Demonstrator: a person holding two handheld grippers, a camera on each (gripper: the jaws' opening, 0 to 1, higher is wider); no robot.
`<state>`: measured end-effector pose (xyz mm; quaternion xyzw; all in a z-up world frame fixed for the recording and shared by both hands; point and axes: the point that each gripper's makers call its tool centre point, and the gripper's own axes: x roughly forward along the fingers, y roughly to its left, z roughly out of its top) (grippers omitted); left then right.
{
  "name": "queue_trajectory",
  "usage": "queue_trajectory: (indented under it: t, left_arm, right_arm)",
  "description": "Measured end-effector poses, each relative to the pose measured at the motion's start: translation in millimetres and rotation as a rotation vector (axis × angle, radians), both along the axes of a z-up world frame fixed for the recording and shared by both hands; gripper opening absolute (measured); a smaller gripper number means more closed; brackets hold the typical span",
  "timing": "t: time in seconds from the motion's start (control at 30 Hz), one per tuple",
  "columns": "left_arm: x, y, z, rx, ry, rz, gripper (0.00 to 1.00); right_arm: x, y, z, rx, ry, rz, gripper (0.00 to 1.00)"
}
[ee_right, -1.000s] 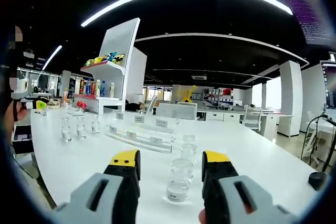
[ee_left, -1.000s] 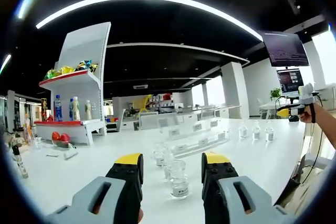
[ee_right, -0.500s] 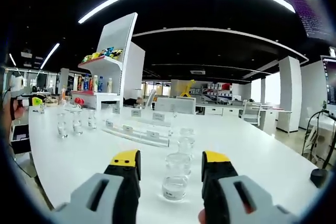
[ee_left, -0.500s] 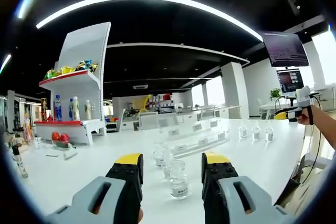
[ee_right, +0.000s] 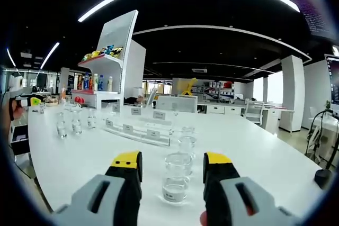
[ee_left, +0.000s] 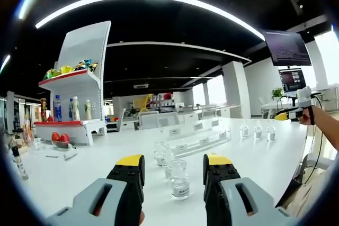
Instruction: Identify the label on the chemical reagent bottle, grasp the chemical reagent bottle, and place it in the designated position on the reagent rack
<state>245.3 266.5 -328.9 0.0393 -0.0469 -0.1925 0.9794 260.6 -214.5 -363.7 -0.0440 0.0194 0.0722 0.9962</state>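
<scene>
Left gripper (ee_left: 174,169) held low over white table (ee_left: 79,170), jaws apart, nearest reagent bottle (ee_left: 179,179) seen between tips. Right gripper (ee_right: 172,166) likewise spread, another bottle (ee_right: 175,178) between jaws. Reagent rack (ee_right: 139,129) farther, left.

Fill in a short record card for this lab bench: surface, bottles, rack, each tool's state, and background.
surface: white table
near bottles: row of clear glass reagent bottles with white powder, between the right tool's jaws in the right gripper view
far bottles: three clear bottles standing apart
rack: clear acrylic stepped reagent rack with labels, no bottles visible on it
left tool: open, holding nothing
right tool: open, holding nothing
background: white display shelf with colourful drinks
</scene>
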Motion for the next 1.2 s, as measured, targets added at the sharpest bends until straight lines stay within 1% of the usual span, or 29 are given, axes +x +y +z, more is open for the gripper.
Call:
queue_trajectory:
  t: [0.13, 0.3, 0.37, 0.47, 0.67, 0.87, 1.0, 1.2]
  left_arm:
    - [-1.6, -4, -0.4, -0.01, 0.005, -0.026, 0.45]
    - [-4.6, -10, -2.8, 0.005, 0.014, -0.064, 0.45]
    - [-6.0, -13, -2.3, -0.003, 0.013, -0.081, 0.45]
    - [-12.2, -20, 3.2, -0.038, 0.0, -0.142, 0.45]
    - [-18.4, -29, 6.0, -0.04, -0.004, -0.19, 0.45]
    - [-17.9, -29, 2.2, -0.03, 0.006, -0.199, 0.44]
    - [-18.5, -30, 0.7, -0.021, 0.01, -0.205, 0.44]
    - [-21.9, -33, 4.7, -0.019, 0.002, -0.216, 0.44]
  right_arm:
    - [0, -1, 0.0, 0.005, -0.001, -0.001, 0.46]
    - [0, -2, -1.8, 0.003, 0.006, -0.002, 0.46]
    - [0, -1, -2.0, 0.003, 0.007, -0.001, 0.46]
    - [1, -1, -2.8, 0.0, 0.01, -0.001, 0.46]
    - [1, -3, -6.2, 0.001, 0.02, -0.006, 0.46]
    - [3, -5, -9.0, -0.001, 0.026, -0.007, 0.46]
    - [7, -6, -17.6, -0.011, 0.043, -0.001, 0.45]
    - [8, -6, -22.5, -0.01, 0.052, 0.004, 0.45]
